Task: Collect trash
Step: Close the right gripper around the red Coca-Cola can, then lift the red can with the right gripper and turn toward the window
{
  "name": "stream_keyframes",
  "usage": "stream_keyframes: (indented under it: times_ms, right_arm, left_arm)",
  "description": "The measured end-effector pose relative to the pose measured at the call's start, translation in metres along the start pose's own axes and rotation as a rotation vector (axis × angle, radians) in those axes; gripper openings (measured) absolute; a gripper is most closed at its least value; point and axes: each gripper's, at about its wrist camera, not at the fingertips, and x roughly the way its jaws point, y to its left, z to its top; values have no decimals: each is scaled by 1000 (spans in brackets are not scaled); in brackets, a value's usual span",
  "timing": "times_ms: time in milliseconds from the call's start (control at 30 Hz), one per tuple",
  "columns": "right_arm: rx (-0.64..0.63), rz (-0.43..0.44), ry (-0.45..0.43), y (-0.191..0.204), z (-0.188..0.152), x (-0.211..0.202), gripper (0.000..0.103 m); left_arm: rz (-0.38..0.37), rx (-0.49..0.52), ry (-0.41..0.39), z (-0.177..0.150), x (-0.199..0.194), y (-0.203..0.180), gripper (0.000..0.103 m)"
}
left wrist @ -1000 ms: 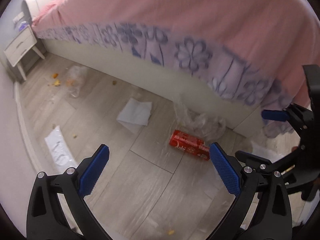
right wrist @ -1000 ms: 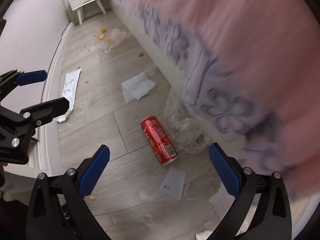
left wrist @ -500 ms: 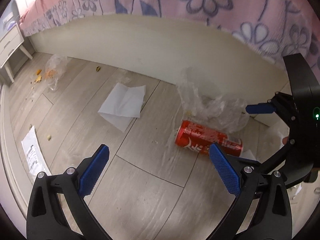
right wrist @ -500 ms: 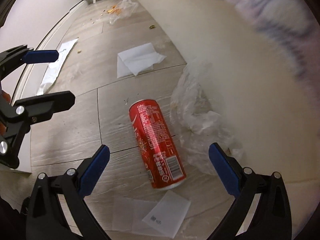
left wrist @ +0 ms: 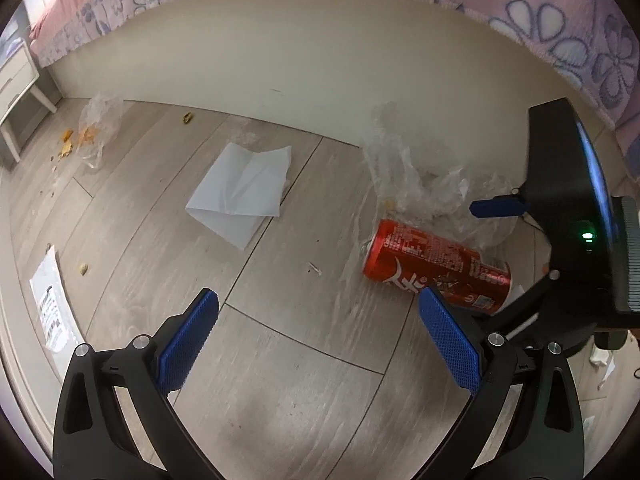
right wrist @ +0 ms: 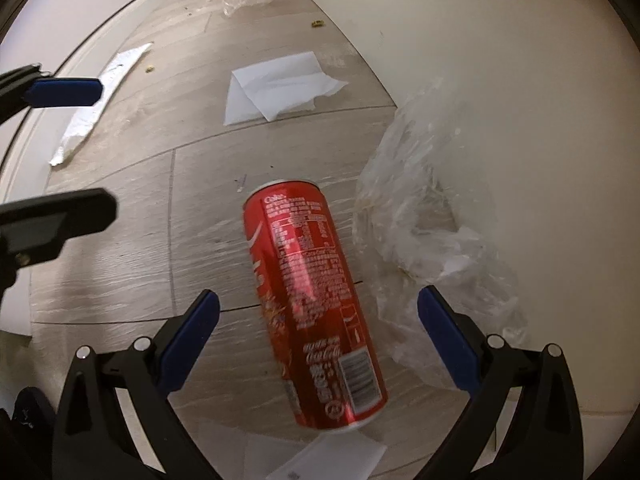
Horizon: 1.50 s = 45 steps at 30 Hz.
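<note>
Left wrist view is showing plenty of litter on the grey wood-grain floor (left wrist: 304,360): one printed slip of paper (left wrist: 50,308) is lying far left by the wall, one clear plastic bag (left wrist: 98,128) with orange crumbs is sitting near the nightstand leg (left wrist: 12,144), one white folded tissue (left wrist: 242,190) is lying flat in the middle, and one red soda can (left wrist: 436,266) is lying on its side to the right. One crumpled clear plastic bag (left wrist: 424,184) is resting just behind the can, against the cream bed base (left wrist: 304,60), with a pink floral bedspread (left wrist: 560,20) hanging over it. The left gripper (left wrist: 318,340) is hovering above bare floor, its two blue ribbed pads spread wide and holding nothing.

Right wrist view is looking straight down the can (right wrist: 316,300), which is lying lengthwise between the fingers of the right gripper (right wrist: 318,340); those tongs are gaping wide too, pads well clear of the smooth metal. The crinkled bag (right wrist: 424,248) is crowding the can's right side, and a white paper scrap (right wrist: 332,460) is lying just below it.
</note>
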Motion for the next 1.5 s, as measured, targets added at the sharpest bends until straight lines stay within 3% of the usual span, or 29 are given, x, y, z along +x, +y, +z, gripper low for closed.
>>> stream_keyframes:
  times_ms: [267, 300, 367, 533, 833, 1167, 1400, 1500]
  right_arm:
    - [-10, -8, 17, 0, 9, 18, 94]
    - [-16, -11, 18, 1, 10, 19, 80]
    - [-30, -26, 24, 3, 10, 22, 67]
    - [-25, -16, 41, 0, 5, 29, 58]
    - [43, -11, 15, -12, -3, 18, 56]
    - [74, 1, 6, -10, -8, -44, 56]
    - [121, 7, 26, 0, -16, -117, 56]
    - [166, 4, 39, 2, -19, -170, 56]
  left_arm:
    - [16, -20, -2, 1, 4, 10, 97]
    - [17, -18, -2, 1, 4, 9, 97]
    - [16, -20, -2, 2, 6, 10, 97]
    - [-13, -34, 22, 1, 17, 9, 97]
    - [-44, -80, 13, 3, 24, 8, 97]
    - [21, -58, 8, -3, -11, -12, 97]
    - [26, -31, 60, 5, -81, -27, 97]
    - [18, -28, 72, 19, -121, -34, 97]
